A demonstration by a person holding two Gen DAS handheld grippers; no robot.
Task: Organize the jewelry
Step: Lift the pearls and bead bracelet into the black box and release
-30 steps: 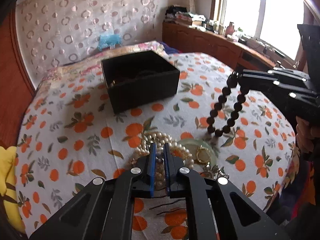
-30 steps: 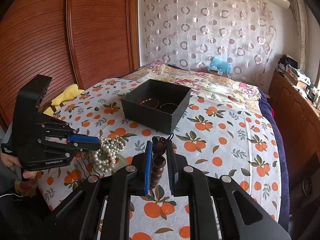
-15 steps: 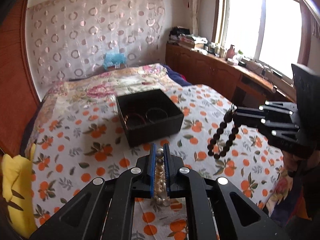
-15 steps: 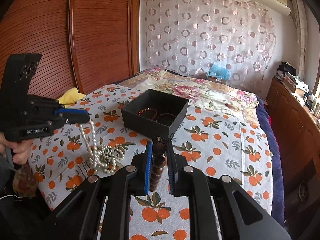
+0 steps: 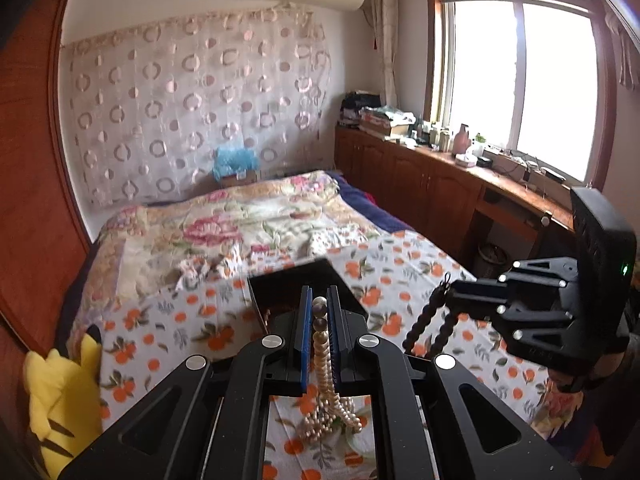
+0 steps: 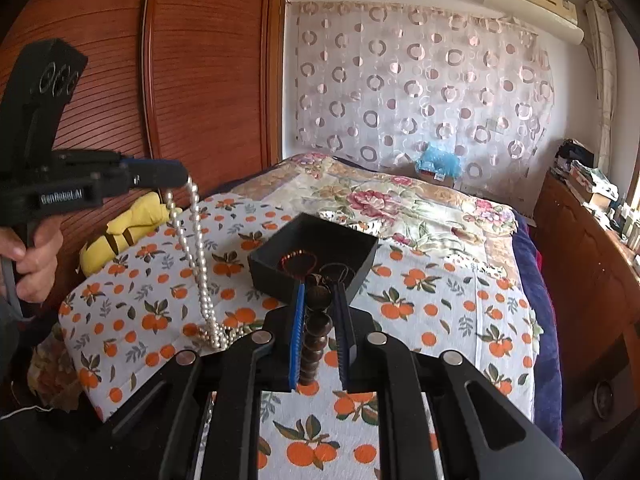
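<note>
My left gripper (image 5: 319, 300) is shut on a pearl necklace (image 5: 326, 364) and holds it high; the strand hangs down to a heap on the bed, seen in the right wrist view (image 6: 198, 256). My right gripper (image 6: 320, 286) is shut on a dark wooden bead bracelet (image 6: 316, 336), which hangs as a loop in the left wrist view (image 5: 434, 324). The black jewelry box (image 6: 312, 252) stands open on the orange-print bedspread (image 6: 440, 320) just beyond both grippers, with bangles (image 6: 298, 262) inside. The left gripper also shows in the right wrist view (image 6: 182, 178), the right in the left wrist view (image 5: 450, 290).
A yellow plush toy (image 5: 64, 392) lies at the bed's left edge by the wooden wardrobe (image 6: 180, 80). A pale green bangle (image 5: 362, 440) lies under the pearl heap. A wooden cabinet (image 5: 440, 188) runs along the right under the window.
My left gripper has risen and tilted up, drawing the pearl necklace off the bed until only its end rests there. My right gripper has lifted slightly with the bead bracelet.
</note>
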